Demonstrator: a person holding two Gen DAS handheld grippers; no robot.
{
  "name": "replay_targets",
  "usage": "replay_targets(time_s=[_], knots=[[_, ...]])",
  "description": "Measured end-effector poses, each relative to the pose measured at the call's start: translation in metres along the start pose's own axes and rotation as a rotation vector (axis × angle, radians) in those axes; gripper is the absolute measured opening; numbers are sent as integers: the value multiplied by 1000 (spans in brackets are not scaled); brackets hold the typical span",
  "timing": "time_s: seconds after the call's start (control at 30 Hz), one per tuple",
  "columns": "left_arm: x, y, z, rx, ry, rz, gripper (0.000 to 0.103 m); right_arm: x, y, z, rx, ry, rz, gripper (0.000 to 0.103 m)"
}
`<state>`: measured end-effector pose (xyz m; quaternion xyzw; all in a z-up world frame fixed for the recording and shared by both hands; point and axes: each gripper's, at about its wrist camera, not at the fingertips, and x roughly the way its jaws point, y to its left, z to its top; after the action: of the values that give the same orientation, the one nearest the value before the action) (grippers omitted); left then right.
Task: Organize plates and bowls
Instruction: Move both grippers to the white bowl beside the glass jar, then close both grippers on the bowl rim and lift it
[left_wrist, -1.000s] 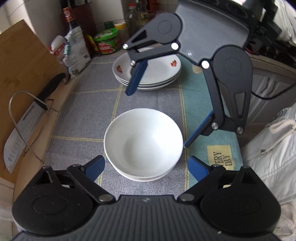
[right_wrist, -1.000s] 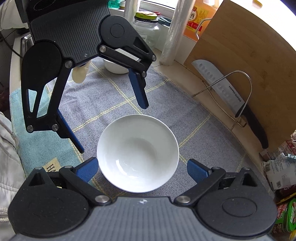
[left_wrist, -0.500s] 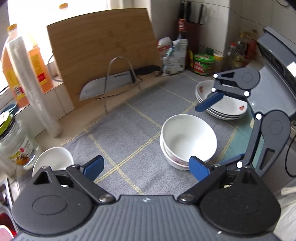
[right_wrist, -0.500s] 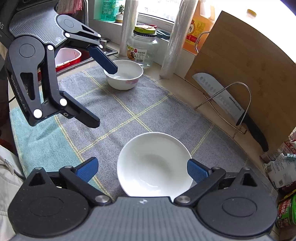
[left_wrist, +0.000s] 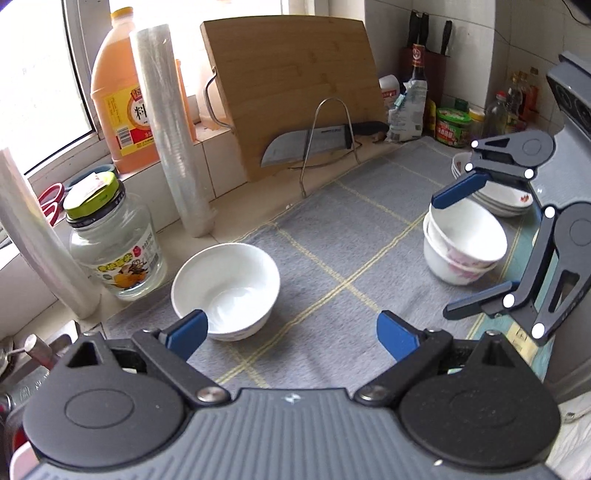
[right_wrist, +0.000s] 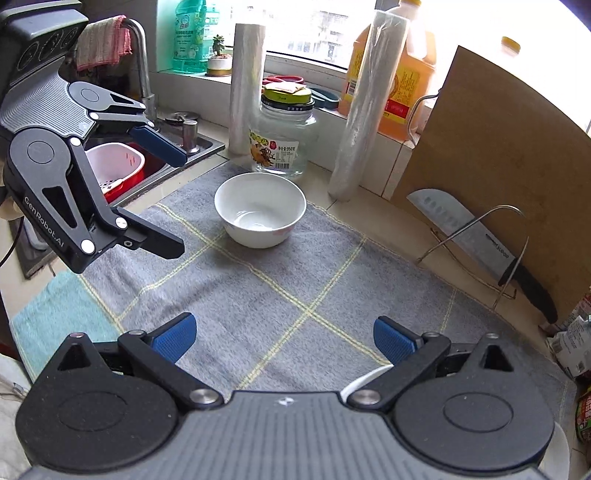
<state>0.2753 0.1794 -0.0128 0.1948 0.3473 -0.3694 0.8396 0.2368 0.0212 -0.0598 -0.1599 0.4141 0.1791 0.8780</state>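
Grey checked cloth (left_wrist: 332, 236) covers the counter, with a teal towel (right_wrist: 55, 310) along its near edge. Left gripper (left_wrist: 291, 328) hangs over the cloth, jaws spread wide, nothing between the blue pads; a single white bowl (left_wrist: 225, 280) sits just ahead of its left fingertip, apart from it. Right gripper (right_wrist: 284, 336) likewise stands wide open over bare cloth, gripping nothing; in the left wrist view it shows at the right edge, beside a stack of two bowls (left_wrist: 461, 251), upper finger near the top bowl's rim, no contact that can be made out. Behind that stack, a pile of shallow plates (left_wrist: 498, 199) with small red flower marks, partly hidden by the right gripper's linkage. Single bowl shows again in the right wrist view, well ahead of the open fingers, close to a glass jar (right_wrist: 284, 140) with a yellow-green lid. Two rolls of clear film (right_wrist: 362, 110) stand upright at the counter's back edge, an orange oil jug (left_wrist: 118, 96) behind them on the sill. Bamboo cutting board (left_wrist: 295, 88) leans against the wall; a cleaver (left_wrist: 310, 144) rests in a wire rack (left_wrist: 328, 147) in front of it. Sink (right_wrist: 147, 162) with a red-and-white basket (right_wrist: 114, 166) lies beyond the cloth's left end. White rim peeks under the right gripper's body, too hidden to identify.
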Motion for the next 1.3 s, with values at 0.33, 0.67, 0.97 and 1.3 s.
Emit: replay_targets(time_s=[0.33, 0.67, 0.97, 1.3], knots=[[47, 62, -10, 262, 143, -48, 98, 55, 10, 38, -50, 59, -16, 103], [100, 71, -5, 403, 194, -126, 97, 129, -8, 61, -137, 133, 87, 103], [115, 73, -2, 478, 181, -148, 92, 157, 0, 70, -285, 160, 111, 101], [111, 67, -1, 573, 149, -183, 88, 165, 0, 71, -339, 148, 126, 92]])
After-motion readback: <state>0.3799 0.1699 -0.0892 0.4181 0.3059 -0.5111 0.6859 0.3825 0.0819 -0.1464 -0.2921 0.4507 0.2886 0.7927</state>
